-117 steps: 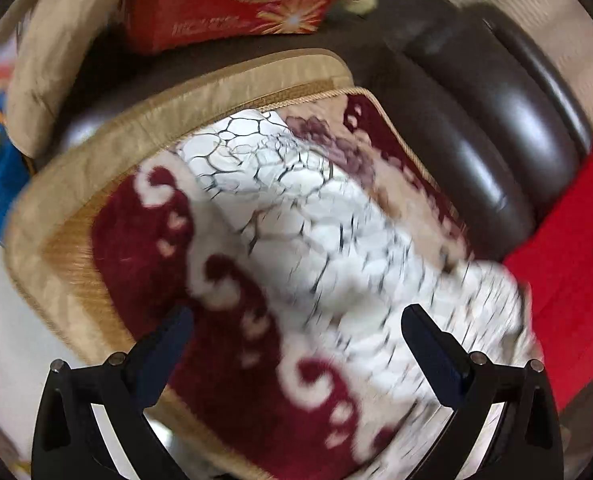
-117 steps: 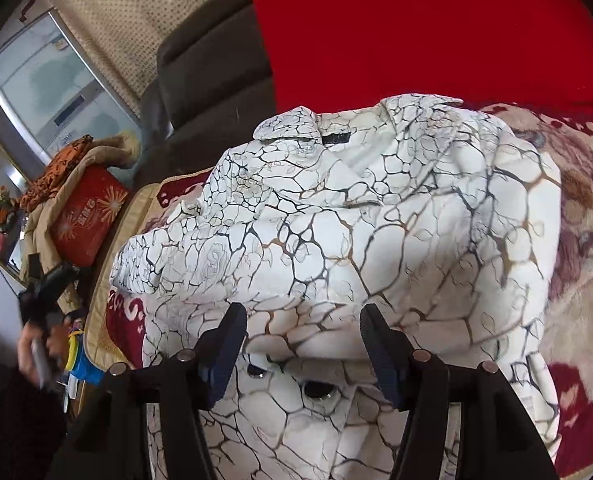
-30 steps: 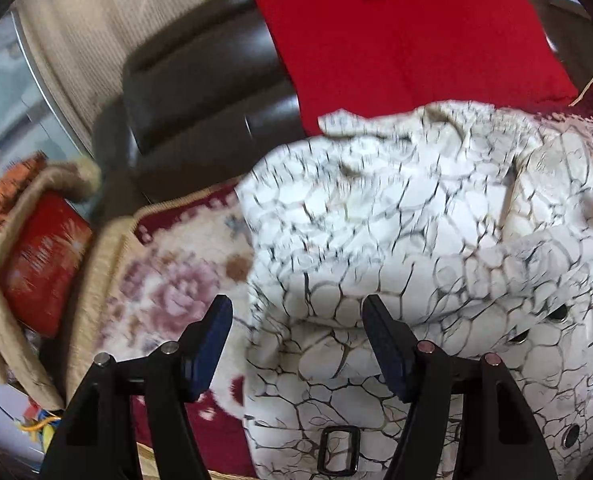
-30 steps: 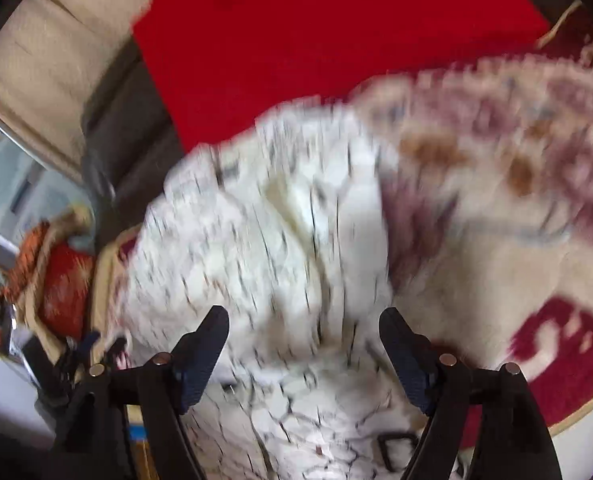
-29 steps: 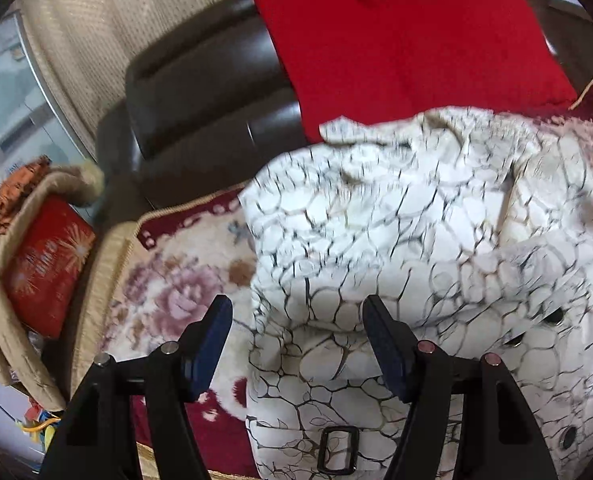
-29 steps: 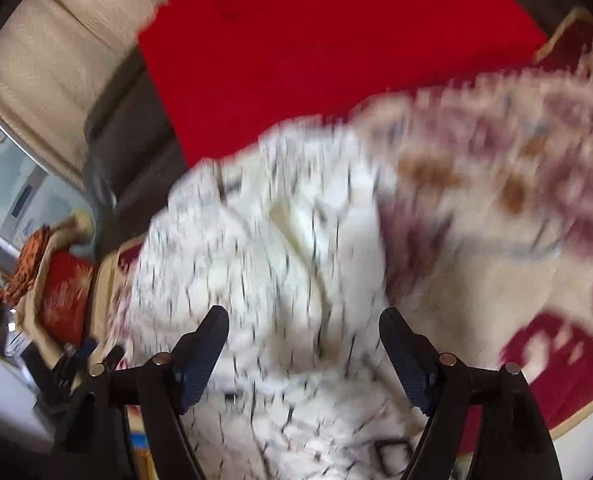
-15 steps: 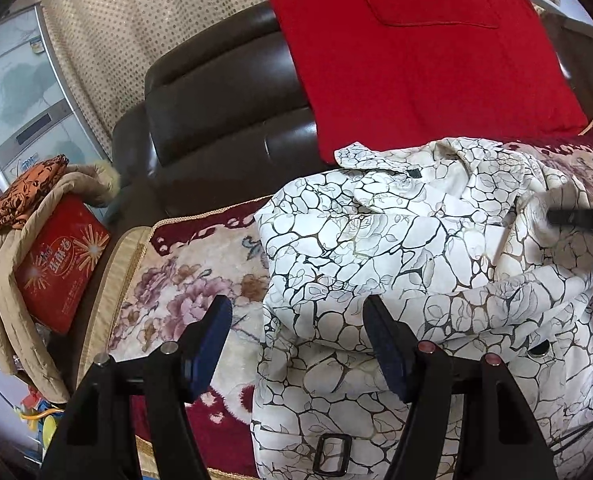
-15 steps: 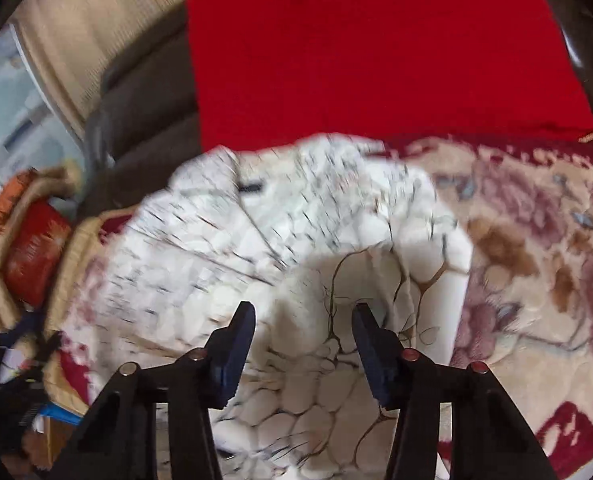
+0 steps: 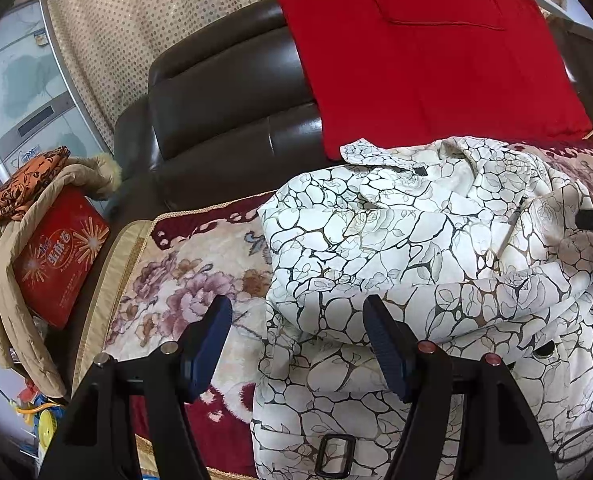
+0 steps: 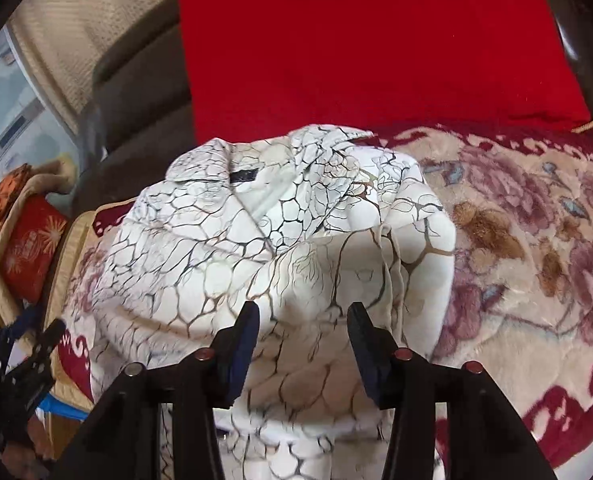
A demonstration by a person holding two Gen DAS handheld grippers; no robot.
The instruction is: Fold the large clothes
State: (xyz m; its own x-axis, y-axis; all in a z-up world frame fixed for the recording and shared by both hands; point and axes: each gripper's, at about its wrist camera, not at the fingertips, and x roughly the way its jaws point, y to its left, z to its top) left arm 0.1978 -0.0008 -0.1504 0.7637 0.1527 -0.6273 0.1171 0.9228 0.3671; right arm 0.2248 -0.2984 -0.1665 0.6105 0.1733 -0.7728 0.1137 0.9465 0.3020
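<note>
Both grippers spread, holding nothing: left gripper [image 9: 296,328] hangs over the near-left edge of the white crackle-print coat [image 9: 416,248], right gripper [image 10: 302,328] over its folded-in right side, likely lining up the next fold. Coat lies bunched on floral blanket [image 10: 536,240] covering dark sofa [image 9: 224,100]; red cushion [image 9: 428,56] behind, red box [image 9: 56,256] far left.

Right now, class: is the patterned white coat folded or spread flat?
Partly folded: the coat has its sleeves laid across its front on the floral blanket.
</note>
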